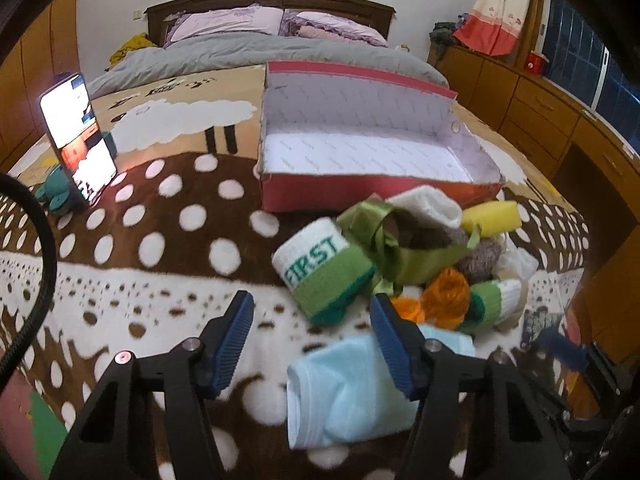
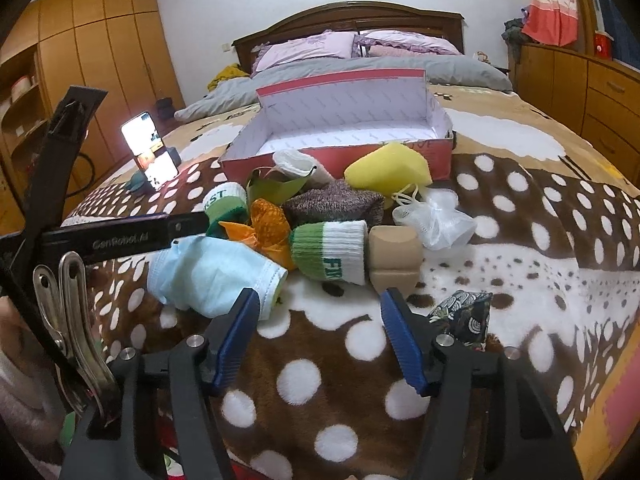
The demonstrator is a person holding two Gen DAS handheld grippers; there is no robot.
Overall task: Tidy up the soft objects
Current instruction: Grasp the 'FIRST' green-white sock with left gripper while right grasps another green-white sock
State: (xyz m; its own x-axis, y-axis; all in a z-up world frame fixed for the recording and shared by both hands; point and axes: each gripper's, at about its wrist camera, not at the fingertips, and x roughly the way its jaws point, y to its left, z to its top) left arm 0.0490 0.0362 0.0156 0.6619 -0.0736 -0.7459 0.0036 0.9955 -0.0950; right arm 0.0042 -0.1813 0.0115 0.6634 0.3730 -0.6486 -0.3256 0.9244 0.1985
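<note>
Presently, box (image 2: 336,152): empty, nothing sorted yet.
Soft pile (image 2: 332,204): heaped on the bed, just before the box.
Left claw (image 1: 312,312): spread, apparently empty, above blue sock (image 1: 348,392).
Right claw (image 2: 318,312): spread, empty.

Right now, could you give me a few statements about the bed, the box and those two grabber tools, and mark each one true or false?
1. The red box has nothing in it. True.
2. The left gripper is clamped on the light blue sock. False: its jaws are open, and the sock lies under its right finger.
3. The yellow sponge lies outside the box, against its front wall. True.
4. The phone lies flat with a dark screen. False: it is propped upright and lit.
5. The right gripper holds a green-and-white sock. False: it is open and holds nothing.
</note>
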